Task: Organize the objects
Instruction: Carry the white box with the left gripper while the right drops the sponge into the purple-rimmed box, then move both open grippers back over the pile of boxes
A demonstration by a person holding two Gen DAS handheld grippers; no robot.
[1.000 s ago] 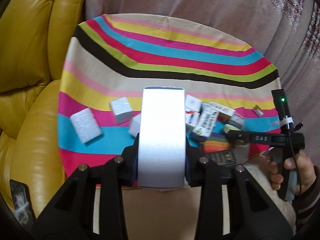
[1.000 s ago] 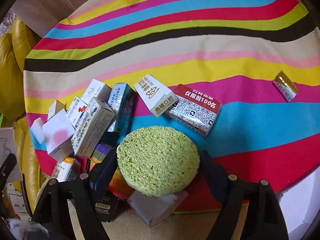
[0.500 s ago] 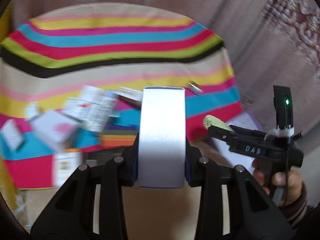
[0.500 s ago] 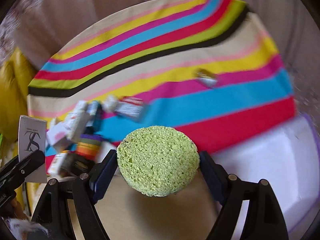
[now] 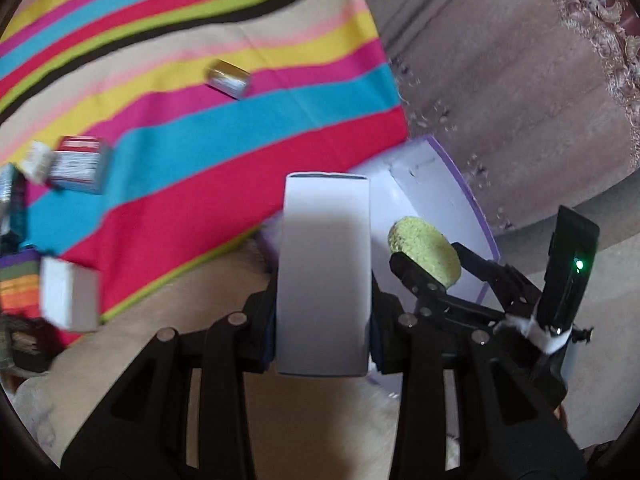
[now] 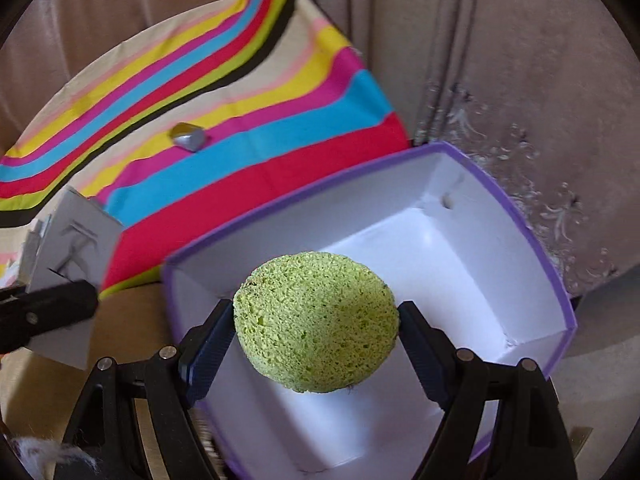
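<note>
The right claw point(image 6: 316, 330) is clamped on a round green sponge point(image 6: 316, 322), its two dark-padded fingers pressing the sponge from either side, and it hangs over the open white inside of a purple-edged box point(image 6: 472, 240); the sponge is above the box floor, not resting on it. In the left wrist view the same sponge point(image 5: 424, 254) shows as a thick disc at the tip of the right claw point(image 5: 426, 258), in front of the box wall point(image 5: 436, 196). The left claw point(image 5: 322, 320) is closed on a tall white carton point(image 5: 324, 272), held upright between its fingers, close beside the box's near corner (whether the carton's bottom touches anything is hidden by the claw). From the right wrist view this carton point(image 6: 70, 248) sits at the left edge, a grey logo on its face, with one finger of the left claw point(image 6: 44, 316) across it. The box stands just beside the edge of a striped cloth point(image 5: 224, 148) covering the counter. On the cloth lie a small gold-and-silver packet point(image 5: 228, 78) well apart from the rest, a red-and-white carton point(image 5: 78, 164) near the left edge, and a plain white carton point(image 5: 68, 300) at the cloth's near border, all blurred. A beige curtain point(image 6: 520, 60) hangs behind.
</note>
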